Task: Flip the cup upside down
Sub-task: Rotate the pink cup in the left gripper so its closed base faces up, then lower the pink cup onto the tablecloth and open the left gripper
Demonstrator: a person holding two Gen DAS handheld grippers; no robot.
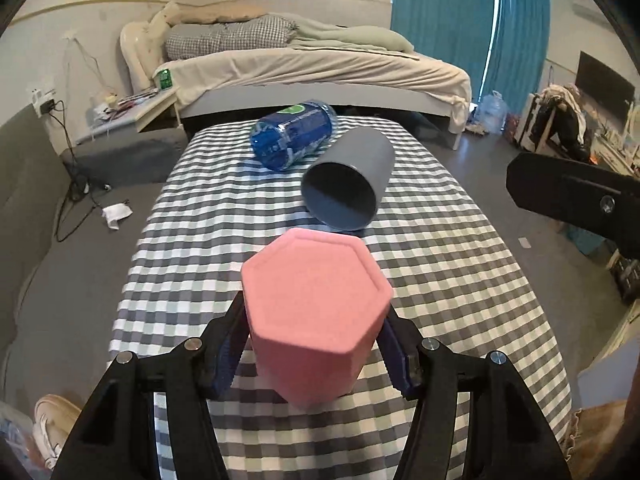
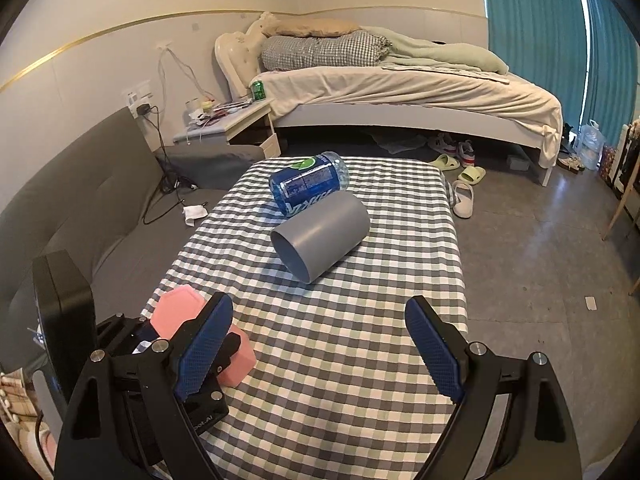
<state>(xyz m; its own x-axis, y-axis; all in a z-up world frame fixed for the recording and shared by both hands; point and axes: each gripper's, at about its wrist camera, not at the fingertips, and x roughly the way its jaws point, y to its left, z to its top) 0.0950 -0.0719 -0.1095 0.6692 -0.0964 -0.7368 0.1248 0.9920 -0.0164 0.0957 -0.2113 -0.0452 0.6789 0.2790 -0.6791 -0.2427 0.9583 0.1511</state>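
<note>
A pink hexagonal cup (image 1: 316,316) stands bottom-up on the checked tablecloth (image 1: 440,280), between the fingers of my left gripper (image 1: 312,344), which is shut on its sides. It also shows in the right wrist view (image 2: 180,308) at the left, partly hidden by a finger. A grey cup (image 1: 348,184) lies on its side mid-table with its mouth toward me; it shows in the right wrist view (image 2: 320,236) too. My right gripper (image 2: 320,352) is open and empty above the near part of the table.
A blue plastic bottle (image 1: 294,134) lies on its side behind the grey cup, touching it (image 2: 308,184). A bed (image 2: 400,88) and nightstand (image 2: 228,120) stand beyond the table, a grey sofa (image 2: 60,208) at left, slippers (image 2: 464,196) on the floor.
</note>
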